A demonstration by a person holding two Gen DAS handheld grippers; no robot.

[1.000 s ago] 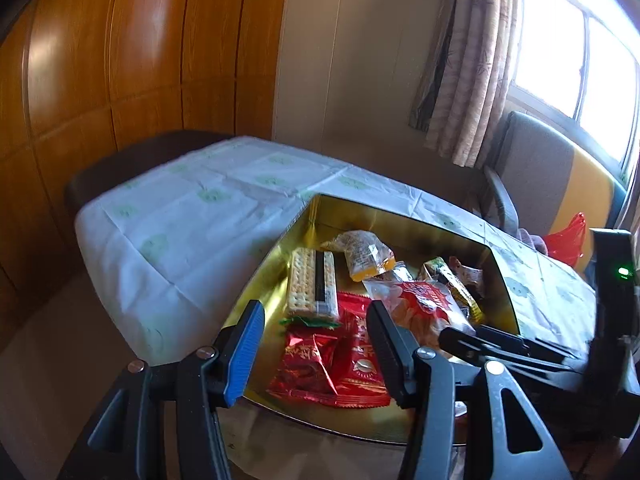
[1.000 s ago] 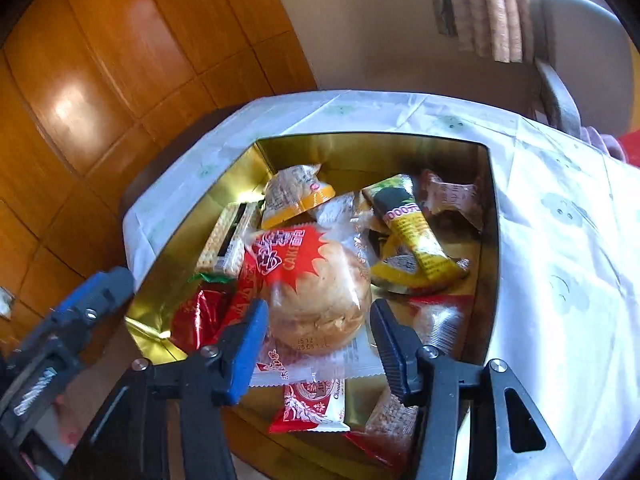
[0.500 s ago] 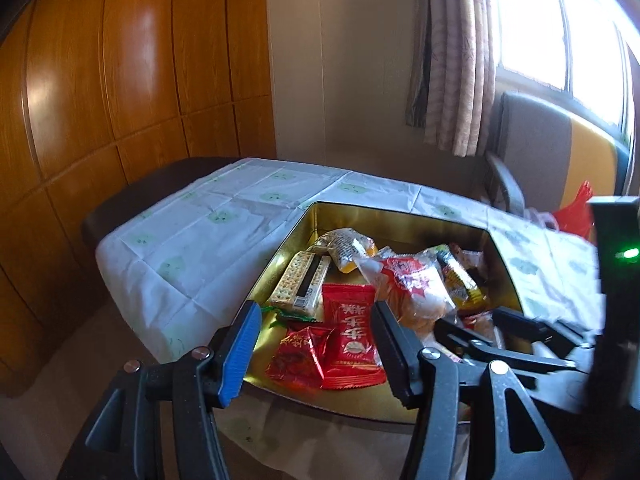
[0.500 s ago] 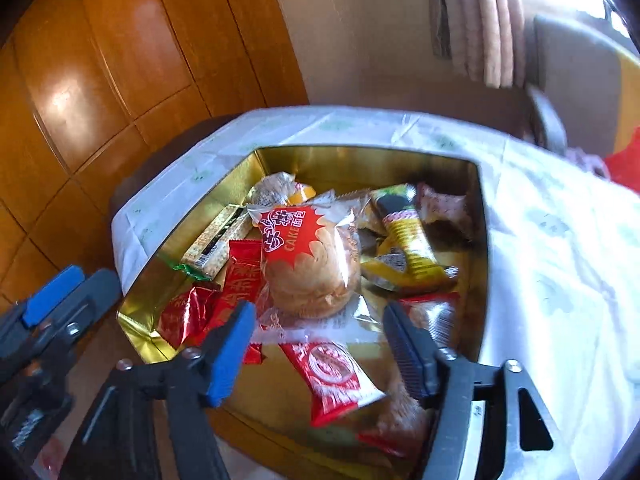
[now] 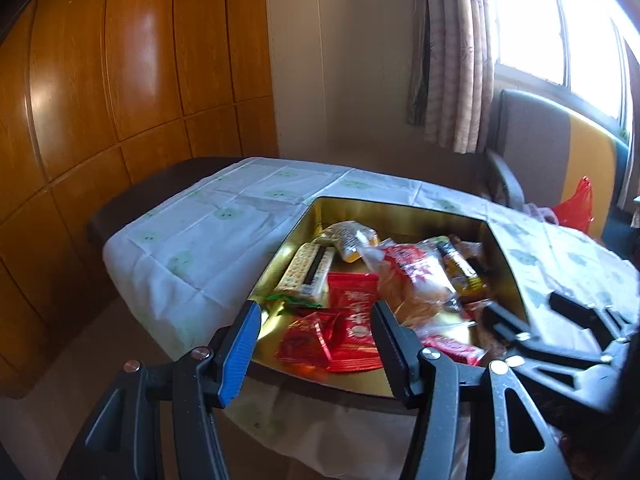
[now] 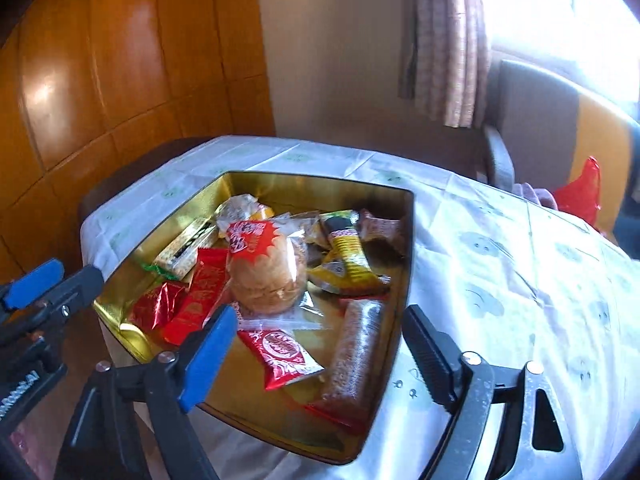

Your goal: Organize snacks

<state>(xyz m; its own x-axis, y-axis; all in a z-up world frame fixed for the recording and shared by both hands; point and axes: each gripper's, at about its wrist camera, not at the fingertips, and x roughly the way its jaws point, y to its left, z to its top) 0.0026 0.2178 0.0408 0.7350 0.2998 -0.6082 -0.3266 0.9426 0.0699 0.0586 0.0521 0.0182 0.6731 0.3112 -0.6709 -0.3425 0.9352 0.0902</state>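
The right gripper [image 6: 320, 340] has just been opening; its jaws stand wide with nothing between them, where before they flanked the one round cake [image 6: 266, 276]. The left gripper [image 5: 316, 340] is spread too. The cake lies in the one gold tin [image 6: 406, 280], beside three red packets.

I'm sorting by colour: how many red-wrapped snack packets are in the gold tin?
3 clearly: a crinkled foil packet at the near-left corner, a long flat packet beside it, and a packet near the front. Others may be buried.
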